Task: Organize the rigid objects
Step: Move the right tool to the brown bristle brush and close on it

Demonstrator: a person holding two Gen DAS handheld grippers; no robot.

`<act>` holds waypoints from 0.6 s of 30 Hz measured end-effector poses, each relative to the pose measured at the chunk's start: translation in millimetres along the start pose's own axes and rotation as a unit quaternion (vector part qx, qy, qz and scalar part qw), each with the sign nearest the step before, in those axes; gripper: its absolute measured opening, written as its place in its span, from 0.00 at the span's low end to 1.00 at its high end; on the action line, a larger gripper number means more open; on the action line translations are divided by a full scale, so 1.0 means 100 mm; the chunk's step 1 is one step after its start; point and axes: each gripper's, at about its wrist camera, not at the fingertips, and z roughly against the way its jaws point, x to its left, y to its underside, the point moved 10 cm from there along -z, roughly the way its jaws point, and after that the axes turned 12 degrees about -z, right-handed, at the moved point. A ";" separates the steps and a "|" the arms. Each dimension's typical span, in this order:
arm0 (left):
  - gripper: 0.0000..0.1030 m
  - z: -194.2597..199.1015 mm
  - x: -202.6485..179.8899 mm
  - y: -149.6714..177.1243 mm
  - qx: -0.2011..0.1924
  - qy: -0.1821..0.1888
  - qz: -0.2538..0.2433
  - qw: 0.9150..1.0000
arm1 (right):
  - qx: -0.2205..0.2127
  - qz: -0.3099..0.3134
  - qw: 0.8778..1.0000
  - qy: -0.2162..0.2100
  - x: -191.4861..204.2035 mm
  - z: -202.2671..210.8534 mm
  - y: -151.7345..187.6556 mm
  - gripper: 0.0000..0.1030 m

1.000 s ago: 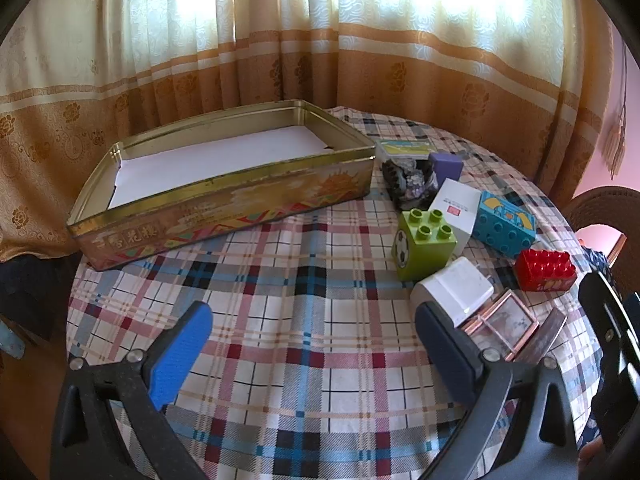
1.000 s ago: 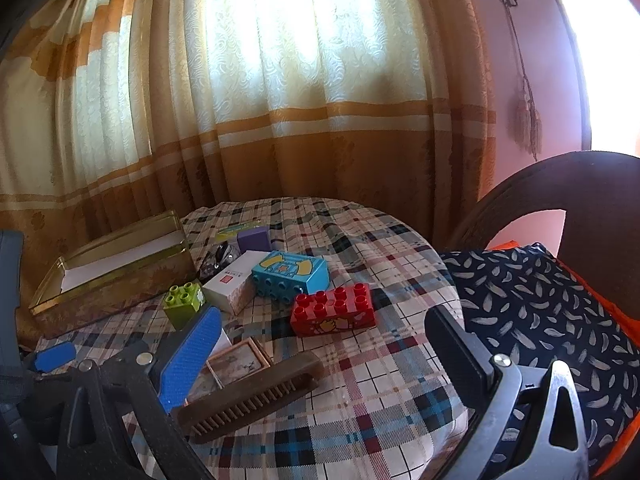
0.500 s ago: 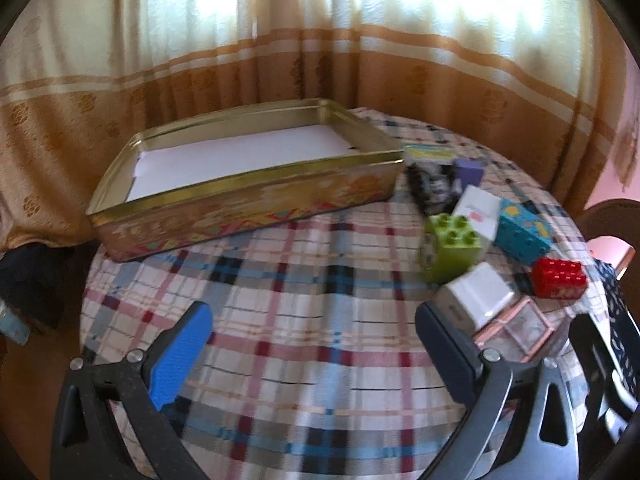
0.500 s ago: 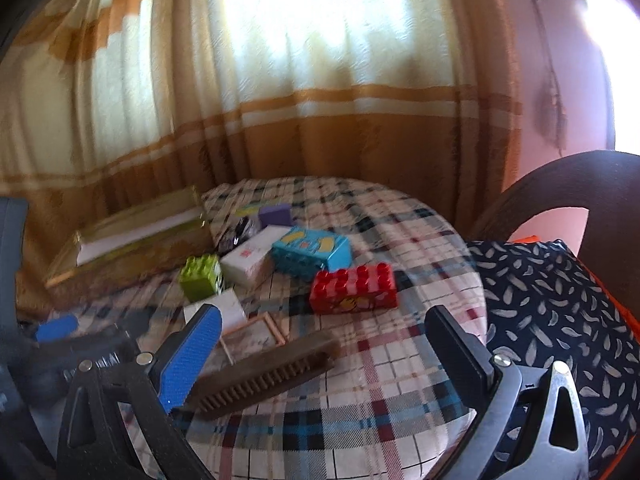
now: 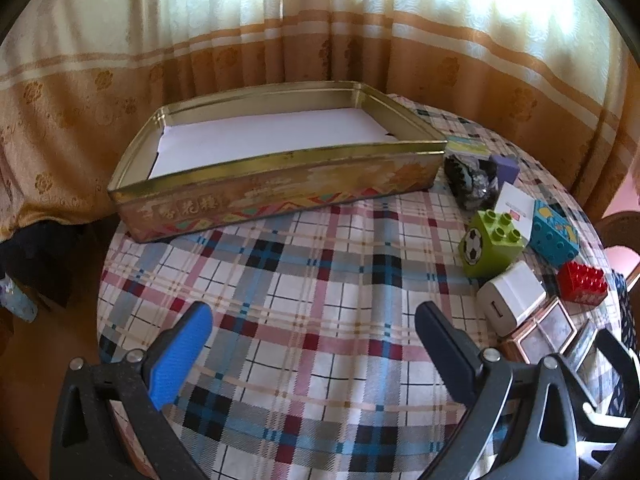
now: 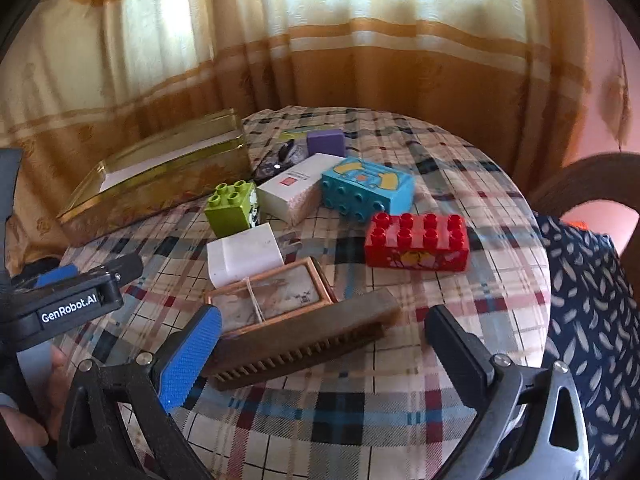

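Observation:
A gold tin box (image 5: pixel 280 184) lined with white paper stands open at the back left of the round table; it also shows in the right wrist view (image 6: pixel 160 184). To its right lie a green brick (image 5: pixel 490 244), a white charger (image 5: pixel 510 298), a white carton (image 6: pixel 294 188), a blue brick (image 6: pixel 368 190), a red brick (image 6: pixel 416 242), a purple block (image 6: pixel 326 142), a copper-framed case (image 6: pixel 272 298) and a brown comb (image 6: pixel 304 340). My left gripper (image 5: pixel 314 344) is open over bare cloth. My right gripper (image 6: pixel 324 344) is open, just above the comb.
A plaid tablecloth (image 5: pixel 320 288) covers the table. Orange curtains (image 5: pixel 320 40) hang close behind. A dark patterned cushion (image 6: pixel 588 320) on a chair lies right of the table. A dark crumpled packet (image 5: pixel 470 184) sits beside the tin's right end. The left gripper's body (image 6: pixel 68 304) shows at left.
Both grippers have moved back and up a little from the table. The right view has turned left and down, so the objects sit closer to its centre. Both stay open.

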 end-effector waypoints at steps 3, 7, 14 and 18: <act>0.99 0.01 -0.02 -0.01 0.000 -0.002 -0.008 1.000 | 0.031 0.017 0.999 -0.028 0.11 -0.05 0.04 0.99; 0.99 0.00 -0.01 -0.02 0.002 0.001 -0.006 1.000 | 0.044 0.038 0.997 -0.045 0.17 -0.06 0.09 0.99; 0.99 0.01 -0.01 -0.01 0.001 -0.001 -0.009 1.000 | 0.041 0.054 0.995 -0.069 0.14 0.07 0.15 0.99; 0.99 0.01 -0.01 -0.01 0.001 -0.002 -0.010 1.000 | 0.034 0.055 0.995 -0.076 0.10 0.17 0.16 0.99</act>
